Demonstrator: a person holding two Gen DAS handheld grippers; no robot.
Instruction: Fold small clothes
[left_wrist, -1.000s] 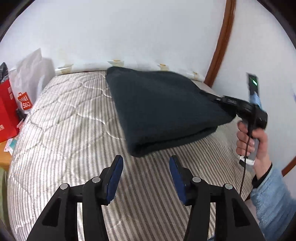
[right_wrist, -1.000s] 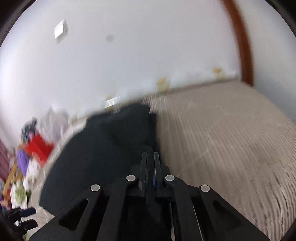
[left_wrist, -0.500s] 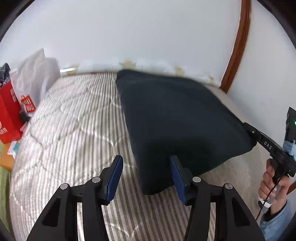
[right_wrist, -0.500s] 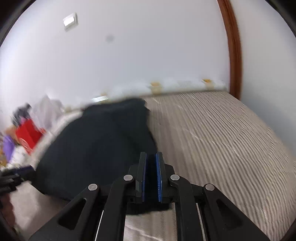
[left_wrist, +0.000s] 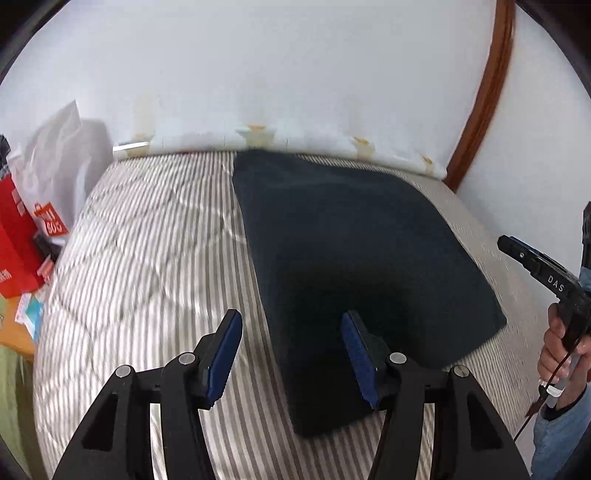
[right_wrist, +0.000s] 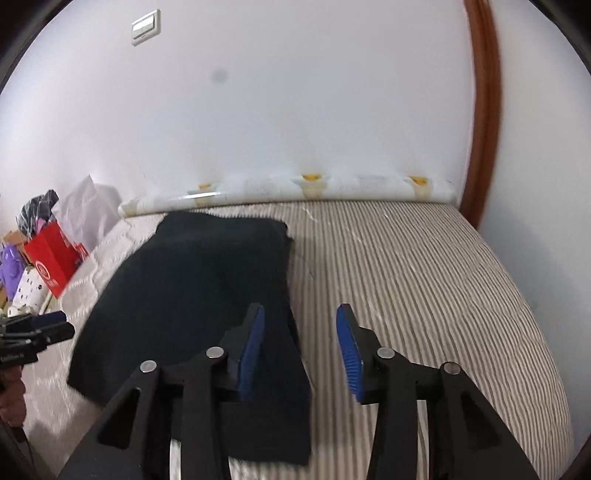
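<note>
A dark folded garment (left_wrist: 351, 258) lies flat on the striped mattress (left_wrist: 147, 258). My left gripper (left_wrist: 291, 350) is open and empty, just above the garment's near left edge. In the right wrist view the garment (right_wrist: 199, 288) lies left of centre. My right gripper (right_wrist: 301, 343) is open and empty over the garment's near right corner, holding nothing. The right gripper also shows at the right edge of the left wrist view (left_wrist: 517, 251), apart from the cloth.
A white wall runs behind the mattress (right_wrist: 406, 277). A brown wooden frame (left_wrist: 484, 92) stands at the right. A red bag (right_wrist: 51, 258), a white bag (left_wrist: 55, 158) and clutter sit off the mattress's left side.
My right gripper has opened and let go of the garment, which now lies flat. My left gripper has moved closer over the garment's near edge.
</note>
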